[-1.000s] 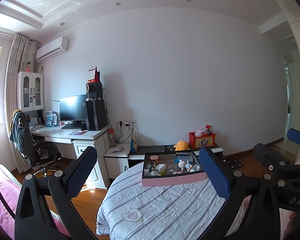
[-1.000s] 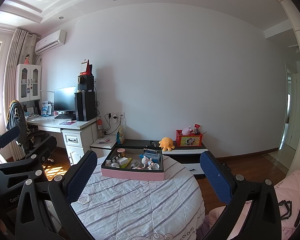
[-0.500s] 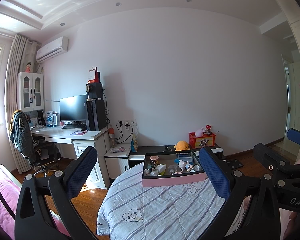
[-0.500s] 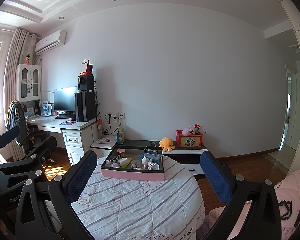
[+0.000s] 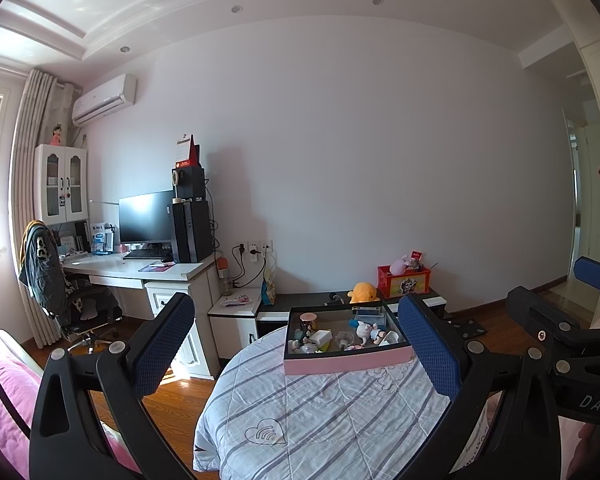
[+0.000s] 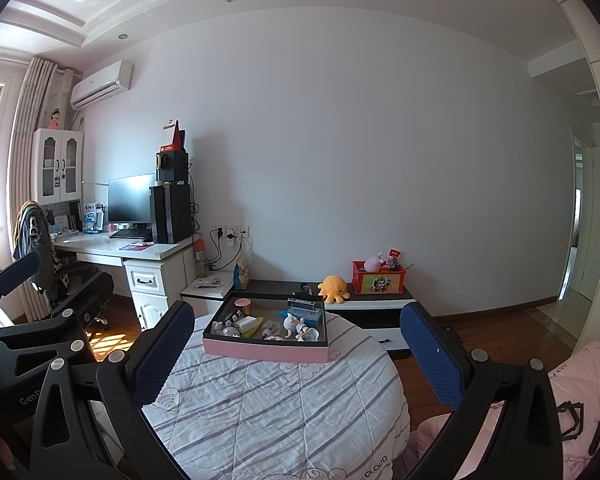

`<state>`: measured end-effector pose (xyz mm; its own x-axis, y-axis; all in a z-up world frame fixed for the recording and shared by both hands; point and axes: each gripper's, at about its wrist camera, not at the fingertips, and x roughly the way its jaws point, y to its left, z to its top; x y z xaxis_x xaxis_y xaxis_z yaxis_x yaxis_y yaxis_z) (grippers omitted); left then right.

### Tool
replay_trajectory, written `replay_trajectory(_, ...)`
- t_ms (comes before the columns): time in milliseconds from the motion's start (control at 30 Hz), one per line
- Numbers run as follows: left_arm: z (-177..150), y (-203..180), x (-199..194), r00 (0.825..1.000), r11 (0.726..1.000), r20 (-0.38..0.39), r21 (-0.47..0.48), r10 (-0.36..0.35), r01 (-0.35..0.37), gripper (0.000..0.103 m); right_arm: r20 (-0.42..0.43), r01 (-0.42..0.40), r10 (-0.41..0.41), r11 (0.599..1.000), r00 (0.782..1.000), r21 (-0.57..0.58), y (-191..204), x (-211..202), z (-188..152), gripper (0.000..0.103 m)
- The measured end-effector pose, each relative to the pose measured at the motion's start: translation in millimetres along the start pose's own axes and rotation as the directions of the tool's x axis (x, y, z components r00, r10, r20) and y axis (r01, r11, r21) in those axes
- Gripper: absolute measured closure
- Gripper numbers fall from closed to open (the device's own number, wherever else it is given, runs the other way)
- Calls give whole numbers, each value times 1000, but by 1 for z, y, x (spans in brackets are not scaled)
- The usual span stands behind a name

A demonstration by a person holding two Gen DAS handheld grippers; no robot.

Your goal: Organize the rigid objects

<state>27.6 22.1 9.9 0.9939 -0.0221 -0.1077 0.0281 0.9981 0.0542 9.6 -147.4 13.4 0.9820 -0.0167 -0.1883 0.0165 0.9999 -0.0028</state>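
Note:
A shallow pink box (image 5: 346, 363) with a dark inside stands at the far side of a round table under a striped quilt (image 5: 320, 420). It holds several small rigid things: a pink-lidded cup (image 5: 309, 321), a white block (image 5: 320, 337), small figurines (image 5: 365, 330) and a blue item (image 6: 302, 309). The box also shows in the right wrist view (image 6: 265, 351). My left gripper (image 5: 296, 354) is open and empty, well short of the box. My right gripper (image 6: 296, 354) is open and empty, also short of it.
A white desk (image 5: 140, 270) with monitor and computer tower stands at the left, with a draped office chair (image 5: 48, 276). A low dark cabinet (image 6: 364, 300) behind the table carries an orange plush (image 6: 332, 288) and a red box (image 6: 378, 280). Pink bedding (image 6: 580, 380) lies at right.

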Motion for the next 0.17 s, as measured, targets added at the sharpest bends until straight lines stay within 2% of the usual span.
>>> replay_trajectory(167, 1, 0, 1, 1000, 1000, -1, -1, -2, 2, 0, -1, -1, 1, 1000, 1000, 1, 0, 0, 1, 0)
